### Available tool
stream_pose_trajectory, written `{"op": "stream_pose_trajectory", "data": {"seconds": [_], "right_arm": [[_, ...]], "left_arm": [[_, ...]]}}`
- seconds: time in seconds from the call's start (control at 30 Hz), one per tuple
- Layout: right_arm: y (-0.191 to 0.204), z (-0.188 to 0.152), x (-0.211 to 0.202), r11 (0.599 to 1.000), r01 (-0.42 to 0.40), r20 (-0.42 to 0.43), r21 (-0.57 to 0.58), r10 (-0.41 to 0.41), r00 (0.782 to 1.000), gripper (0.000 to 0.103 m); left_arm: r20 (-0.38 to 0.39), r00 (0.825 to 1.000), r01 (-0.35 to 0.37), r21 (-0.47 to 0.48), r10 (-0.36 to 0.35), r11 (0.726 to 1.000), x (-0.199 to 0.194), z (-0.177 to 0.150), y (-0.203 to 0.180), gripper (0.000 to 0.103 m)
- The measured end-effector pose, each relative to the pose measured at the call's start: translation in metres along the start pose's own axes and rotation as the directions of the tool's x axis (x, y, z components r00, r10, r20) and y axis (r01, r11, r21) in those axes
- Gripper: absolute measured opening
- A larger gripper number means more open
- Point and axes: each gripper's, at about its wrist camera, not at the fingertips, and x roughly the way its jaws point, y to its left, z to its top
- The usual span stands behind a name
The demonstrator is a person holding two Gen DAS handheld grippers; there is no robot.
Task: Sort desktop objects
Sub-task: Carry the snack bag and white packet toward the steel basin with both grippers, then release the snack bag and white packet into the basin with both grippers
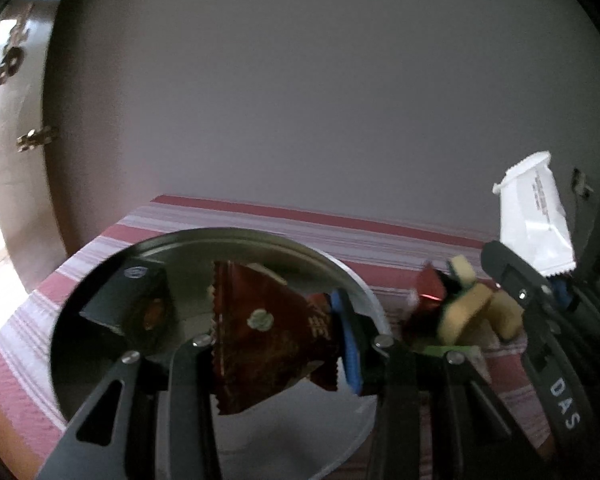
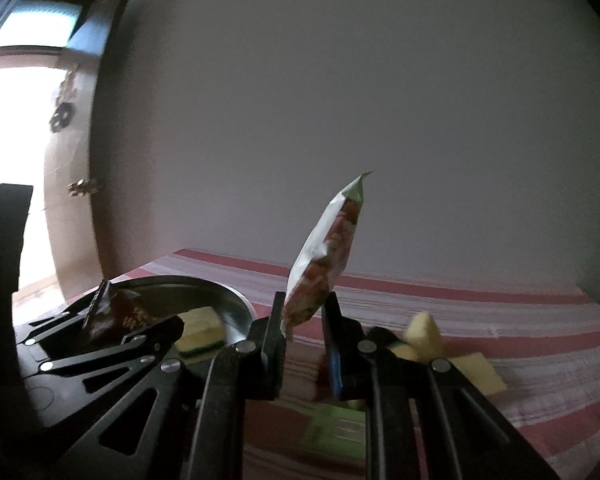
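The left gripper (image 1: 278, 344) pinched a dark red packet (image 1: 268, 328) that stuck out toward twelve o'clock; the right gripper (image 2: 302, 328) clamped a white snack packet (image 2: 324, 264) leaning toward one o'clock.

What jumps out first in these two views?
Each gripper holds a snack packet up off the striped table: the left gripper pinches a dark red packet over the metal plate, and the right gripper clamps a white packet that sticks upright. Yellow sponges lie scattered on the cloth, one in the plate.
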Motion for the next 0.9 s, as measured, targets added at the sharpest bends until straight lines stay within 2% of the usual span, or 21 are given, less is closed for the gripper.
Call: {"op": "stream_pose_trajectory", "data": {"seconds": [0.33, 0.67, 0.9], "right_arm": [[0.039, 0.012, 0.027, 0.996, -0.084, -0.026, -0.023, 0.083, 0.996, 0.019], [0.058, 0.028, 0.044, 0.993, -0.11, -0.029, -0.046, 0.108, 0.994, 0.019], [0.064, 0.039, 0.073, 0.991, -0.113, -0.097, -0.067, 0.106, 0.99, 0.019]], "left_arm": [[-0.015, 0.996, -0.089, -0.052, 0.088, 0.995, 0.006, 0.003, 0.038, 0.038], [-0.052, 0.99, -0.137, -0.062, 0.134, 0.989, 0.019, 0.006, 0.053, 0.038], [-0.089, 0.981, -0.175, -0.041, 0.171, 0.984, 0.031, 0.007, 0.059, 0.038]]}}
